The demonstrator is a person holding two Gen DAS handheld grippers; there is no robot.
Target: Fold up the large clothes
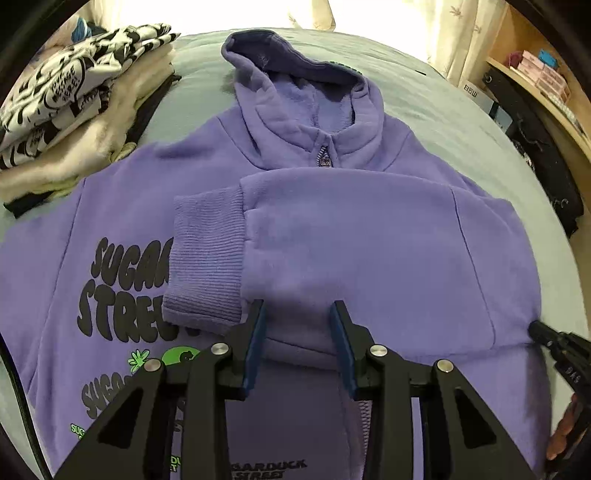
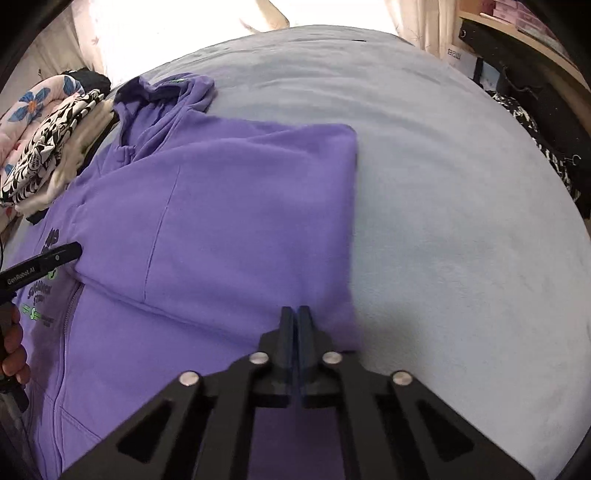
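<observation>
A: Item one, the garment?

B: One purple hoodie (image 1: pixel 332 236), soft fleece, zip front, lying flat across the middle of the bed (image 1: pixel 424 110). Hood (image 1: pixel 295 77) toward the top of the frame, darker lining showing. One sleeve (image 1: pixel 351 221) is folded across the chest, its ribbed cuff (image 1: pixel 205 258) left of centre. Black puffy lettering and green motifs are printed on the left panel, partly covered by the cuff.

A: The bed itself?

B: Pale grey-blue cover, smooth with faint creases, bare on the right half of the right wrist view.

A: Containers?

B: One wooden shelf (image 1: pixel 554 96) at upper right, holding small pink boxes (image 1: pixel 543 70); the count is unclear. Dark items hang or lean below it, too blurred to name.

A: Other textiles?

B: One stack of folded clothes (image 1: pixel 85 122) at upper left: a black-and-white print piece on top, cream pieces beneath, something dark at the bottom. Behind it in the right wrist view, one quilt with blue flowers (image 2: pixel 33 107). Light curtains (image 1: pixel 469 33) along the top.

A: Claws?

B: Two, black frames with blue pads. The left claw (image 1: pixel 298 325) stands partly parted at bottom centre, straddling the lower edge of the folded sleeve, pads not pressing the cloth. The right claw (image 2: pixel 296 325) is fully closed at the hoodie's right edge; whether fabric is pinched cannot be told.

A: Hands?

B: One hand (image 2: pixel 13 347) shows at the left edge of the right wrist view, holding the left tool.
</observation>
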